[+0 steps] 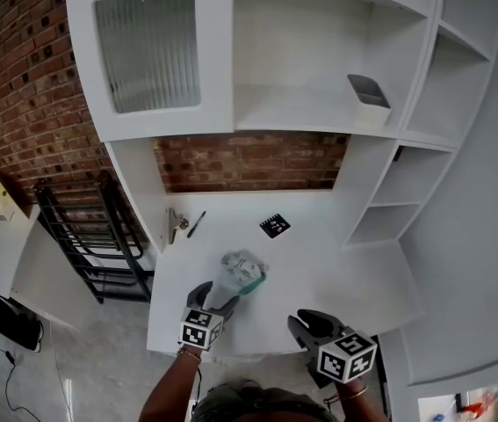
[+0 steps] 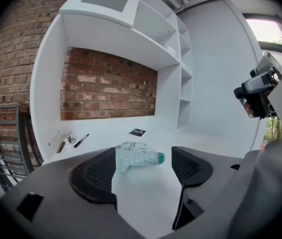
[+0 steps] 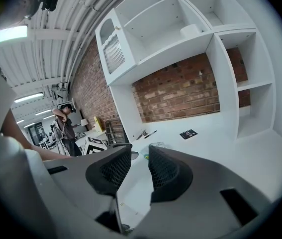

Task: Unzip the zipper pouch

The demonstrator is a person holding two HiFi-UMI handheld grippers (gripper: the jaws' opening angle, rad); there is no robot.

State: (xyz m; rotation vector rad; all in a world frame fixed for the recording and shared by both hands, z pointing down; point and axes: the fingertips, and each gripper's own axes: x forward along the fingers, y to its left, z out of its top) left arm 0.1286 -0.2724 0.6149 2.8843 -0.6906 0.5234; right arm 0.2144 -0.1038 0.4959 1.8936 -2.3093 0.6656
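Observation:
The zipper pouch [image 1: 241,272], white with a green check and a teal end, lies on the white desk [image 1: 336,271] near its front edge. My left gripper [image 1: 216,297] sits just short of the pouch's near-left end. In the left gripper view the pouch [image 2: 136,158] lies beyond the left gripper [image 2: 144,156], whose jaws are wide apart and do not touch it. My right gripper [image 1: 308,319] hovers over the desk's front edge, to the right of the pouch. In the right gripper view, the right gripper [image 3: 140,156] shows a narrow gap with nothing in it, and the pouch [image 3: 155,144] peeks over the jaws.
A black marker pen [image 1: 196,224], a metal tool [image 1: 176,225] and a black square tag [image 1: 275,227] lie at the back of the desk. A grey cup [image 1: 369,90] stands on the shelf above. A black metal rack [image 1: 99,236] stands left of the desk. A person [image 3: 63,126] stands far off.

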